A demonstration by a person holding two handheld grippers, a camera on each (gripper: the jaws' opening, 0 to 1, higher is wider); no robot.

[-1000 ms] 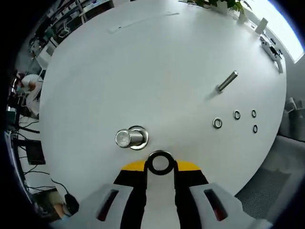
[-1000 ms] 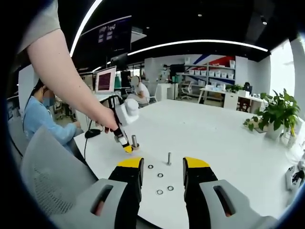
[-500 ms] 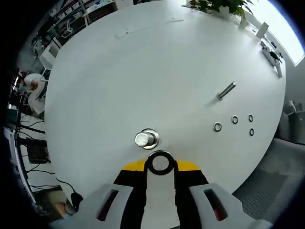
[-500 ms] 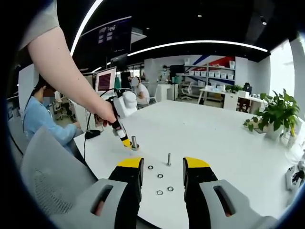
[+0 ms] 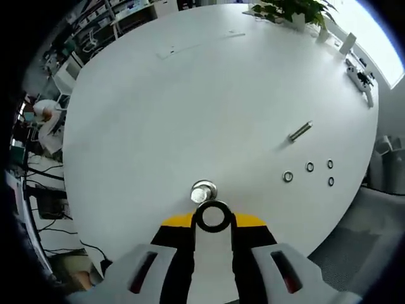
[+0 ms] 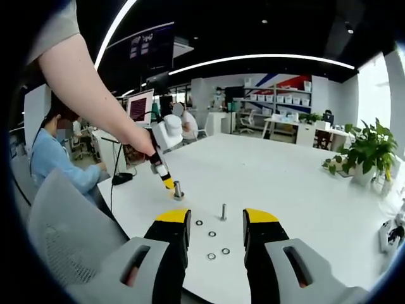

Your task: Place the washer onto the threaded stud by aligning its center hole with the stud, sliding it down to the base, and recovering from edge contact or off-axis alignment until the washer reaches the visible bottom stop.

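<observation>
Over the last second the left gripper (image 5: pixel 212 221) has swung in above the threaded stud (image 5: pixel 203 191), which now shows nearly end-on just beyond the washer (image 5: pixel 212 216) pinched in its closed jaws. The stud stands near the white table's (image 5: pixel 190 95) edge, four loose washers (image 5: pixel 308 171) and a small bolt (image 5: pixel 300 131) well apart. The right gripper (image 6: pixel 214 229) hangs back, jaws apart and empty.

Shiny metal washer (image 5: pixel 212 217) and threaded stud (image 5: pixel 203 191); smooth matt white table (image 5: pixel 190 95).
</observation>
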